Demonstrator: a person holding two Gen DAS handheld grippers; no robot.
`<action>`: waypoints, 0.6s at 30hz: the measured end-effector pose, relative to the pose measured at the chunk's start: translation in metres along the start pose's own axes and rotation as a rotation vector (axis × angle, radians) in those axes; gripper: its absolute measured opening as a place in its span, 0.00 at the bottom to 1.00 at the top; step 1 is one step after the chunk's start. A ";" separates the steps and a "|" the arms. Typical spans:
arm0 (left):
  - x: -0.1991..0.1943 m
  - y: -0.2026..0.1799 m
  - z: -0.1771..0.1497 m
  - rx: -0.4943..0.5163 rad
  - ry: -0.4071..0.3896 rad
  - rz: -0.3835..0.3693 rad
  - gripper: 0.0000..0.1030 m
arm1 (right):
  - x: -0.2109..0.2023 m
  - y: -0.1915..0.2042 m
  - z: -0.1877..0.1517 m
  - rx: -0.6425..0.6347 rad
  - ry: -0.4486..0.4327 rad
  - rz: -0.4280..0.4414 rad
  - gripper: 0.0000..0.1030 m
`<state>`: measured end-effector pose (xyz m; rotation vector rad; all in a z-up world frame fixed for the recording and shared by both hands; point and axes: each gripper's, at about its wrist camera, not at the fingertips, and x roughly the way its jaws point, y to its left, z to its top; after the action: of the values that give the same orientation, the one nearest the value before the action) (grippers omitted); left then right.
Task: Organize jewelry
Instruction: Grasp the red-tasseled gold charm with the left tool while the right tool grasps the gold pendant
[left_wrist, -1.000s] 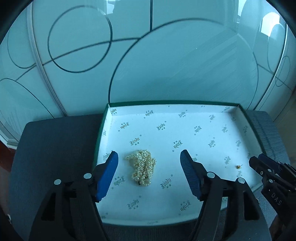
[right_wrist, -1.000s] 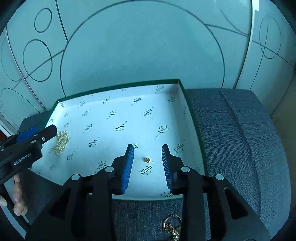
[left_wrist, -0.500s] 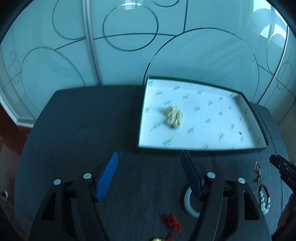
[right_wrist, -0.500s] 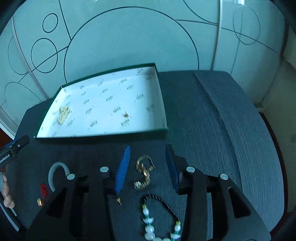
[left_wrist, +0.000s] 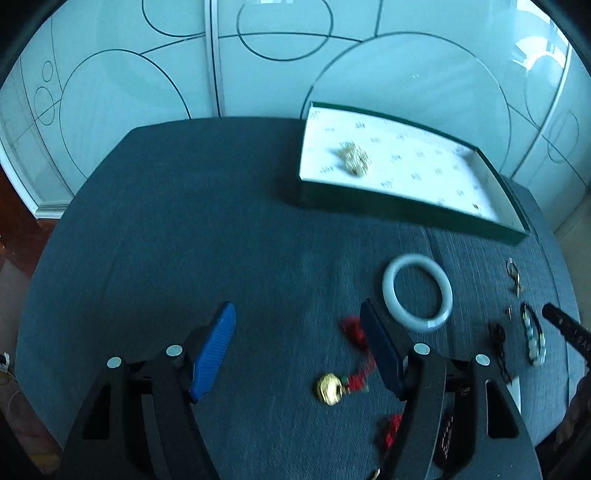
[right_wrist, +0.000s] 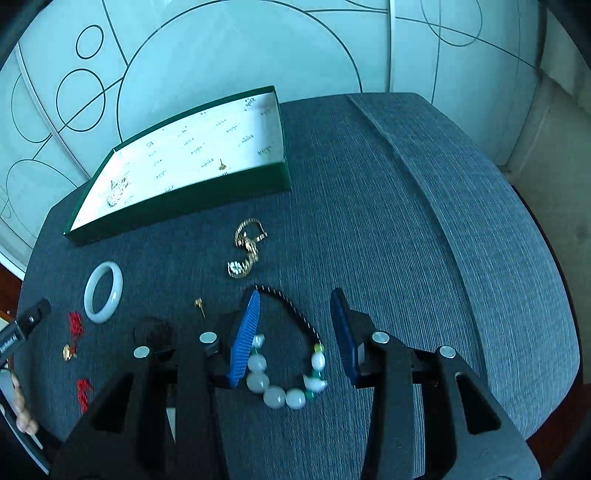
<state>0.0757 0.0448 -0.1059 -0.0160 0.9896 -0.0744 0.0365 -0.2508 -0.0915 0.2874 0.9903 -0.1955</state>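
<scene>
A green box (left_wrist: 406, 206) lined with printed white paper holds a heap of pearls (left_wrist: 354, 158) and a small gold stud (left_wrist: 476, 206). My left gripper (left_wrist: 297, 325) hangs open over the dark cloth. A gold charm on a red cord (left_wrist: 328, 384) lies below its fingers, and a pale jade bangle (left_wrist: 417, 291) lies just past the right finger. My right gripper (right_wrist: 295, 314) is open with its fingers on either side of a bracelet of white and green beads (right_wrist: 275, 397), pads clear of it. The box (right_wrist: 177, 206) stands beyond it.
On the round cloth-covered table (right_wrist: 369, 184) lie a gold chain (right_wrist: 245, 251), a gold pin (right_wrist: 199, 306), the bangle (right_wrist: 103, 291) and the red cord (right_wrist: 72, 332). The left gripper's tip (right_wrist: 22, 328) and a person's fingers (right_wrist: 20, 406) show at the left edge. Patterned glass panels stand behind.
Both grippers have drawn back from over the box to the near side of the table, so the loose jewellery has come into view. The right gripper's jaws stand a little wider than a second ago.
</scene>
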 end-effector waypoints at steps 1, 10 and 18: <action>0.000 -0.003 -0.005 0.009 0.004 -0.001 0.67 | -0.002 -0.001 -0.002 0.002 0.001 0.001 0.39; 0.003 -0.025 -0.020 0.063 0.014 -0.026 0.66 | -0.008 -0.001 -0.016 -0.003 0.003 0.004 0.39; 0.019 -0.036 -0.021 0.084 0.035 -0.017 0.60 | -0.007 -0.002 -0.018 -0.003 0.006 0.004 0.39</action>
<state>0.0667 0.0076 -0.1312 0.0541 1.0205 -0.1321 0.0180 -0.2463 -0.0952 0.2879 0.9957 -0.1895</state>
